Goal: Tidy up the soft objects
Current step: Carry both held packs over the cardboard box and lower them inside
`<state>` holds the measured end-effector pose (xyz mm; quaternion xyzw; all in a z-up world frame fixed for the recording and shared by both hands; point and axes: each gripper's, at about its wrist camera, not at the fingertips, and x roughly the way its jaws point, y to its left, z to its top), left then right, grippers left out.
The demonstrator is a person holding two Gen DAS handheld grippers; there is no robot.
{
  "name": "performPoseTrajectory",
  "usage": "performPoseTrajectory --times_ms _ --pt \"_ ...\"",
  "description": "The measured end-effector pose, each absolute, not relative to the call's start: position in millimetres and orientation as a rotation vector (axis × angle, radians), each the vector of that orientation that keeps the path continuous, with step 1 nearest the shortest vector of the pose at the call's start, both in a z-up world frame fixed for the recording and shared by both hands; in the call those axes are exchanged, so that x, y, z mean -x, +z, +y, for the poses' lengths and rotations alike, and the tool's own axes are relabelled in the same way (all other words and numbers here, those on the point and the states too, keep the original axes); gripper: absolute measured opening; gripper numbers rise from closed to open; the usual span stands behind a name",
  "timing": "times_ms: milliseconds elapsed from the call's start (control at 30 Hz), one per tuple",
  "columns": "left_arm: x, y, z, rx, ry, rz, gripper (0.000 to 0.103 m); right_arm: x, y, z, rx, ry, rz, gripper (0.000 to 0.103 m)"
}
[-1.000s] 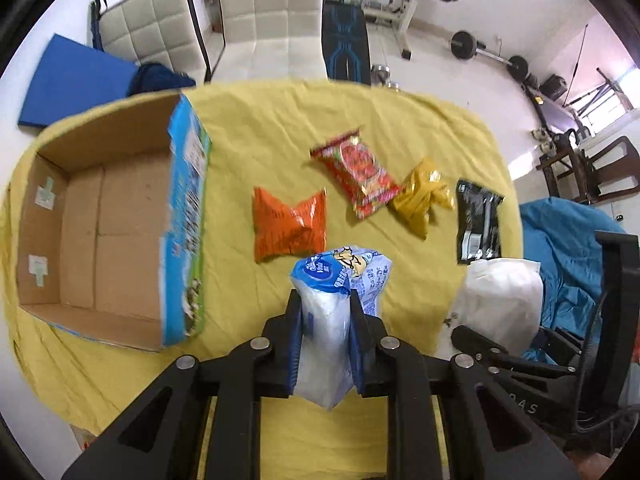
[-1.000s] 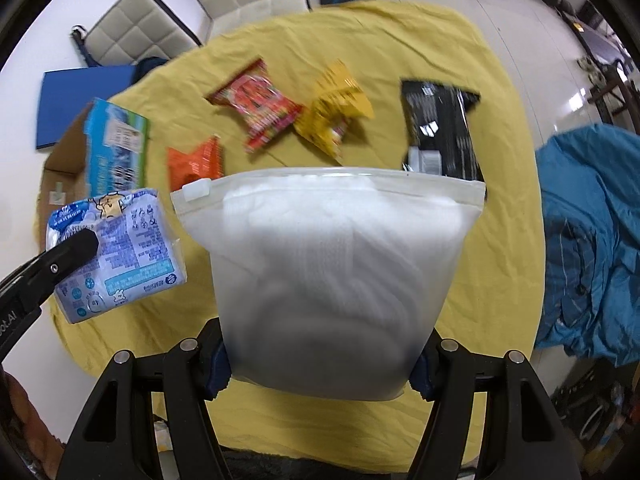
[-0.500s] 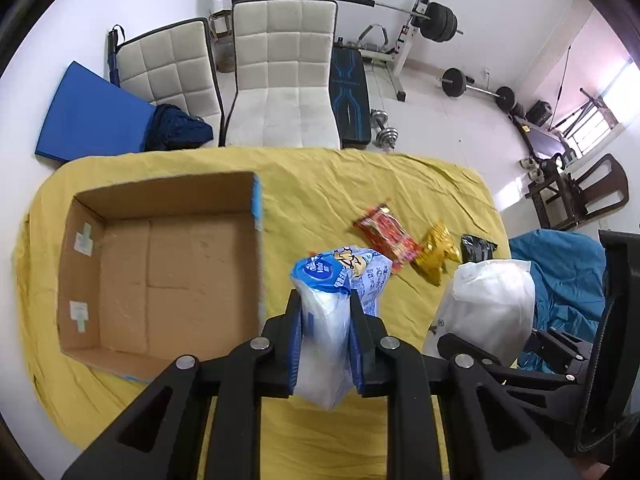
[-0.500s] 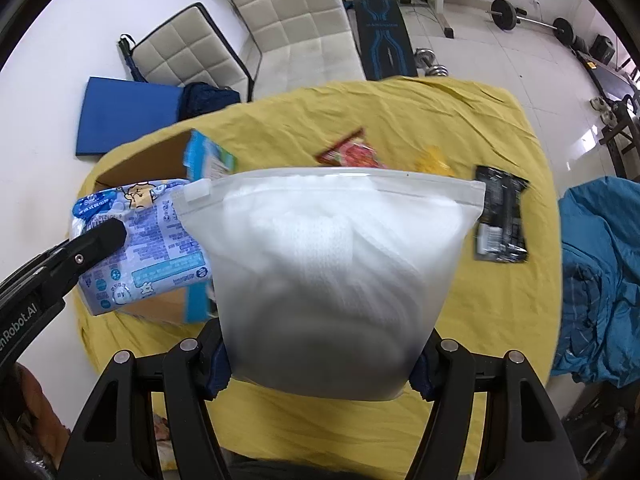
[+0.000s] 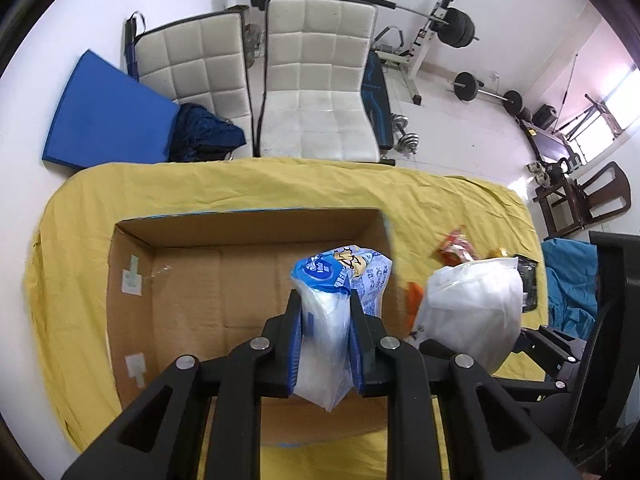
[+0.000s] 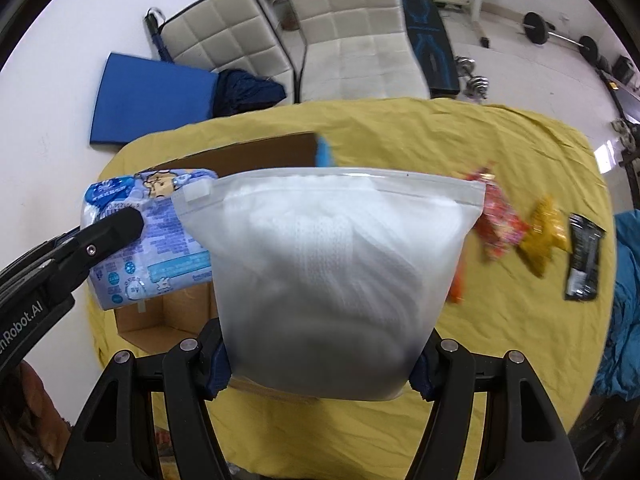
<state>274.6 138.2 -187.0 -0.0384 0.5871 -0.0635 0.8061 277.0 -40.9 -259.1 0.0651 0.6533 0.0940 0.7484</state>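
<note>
Left wrist view: left gripper clamps tissue pack over box; right gripper clamps white pouch, hiding snacks.

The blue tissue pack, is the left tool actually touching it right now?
Touching. In the left wrist view both fingers of the left tool press into the blue tissue pack, which is visibly squeezed narrow between them above the cardboard box.

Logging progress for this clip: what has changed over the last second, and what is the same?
Both grippers carried their loads left toward the cardboard box: the left gripper now holds the blue tissue pack over the open box, which sat off to the left before. The right gripper with the white zip bag followed. Both grips are unchanged; the snacks lie untouched.
</note>
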Motion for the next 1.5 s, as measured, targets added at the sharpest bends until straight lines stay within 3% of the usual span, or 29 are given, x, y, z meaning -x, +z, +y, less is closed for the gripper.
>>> performPoseTrajectory --times_ms 300,700,1167,1500 --pt "-311.6 -250.7 206.6 0.168 -0.131 1.374 0.017 -318.4 -315.9 43.2 -0.064 0.206 1.516 0.071" --pt "-347.6 -349.7 244.2 0.288 -0.178 1.526 0.017 -352.8 -394.5 81.4 0.044 0.136 1.611 0.071" --pt "-355.3 -381.9 240.2 0.291 -0.202 1.552 0.018 -354.2 -412.5 97.0 0.071 0.073 1.64 0.071" --pt "-352.5 -374.0 249.1 0.173 -0.104 1.588 0.039 -364.7 -412.9 98.5 0.066 0.049 1.656 0.079"
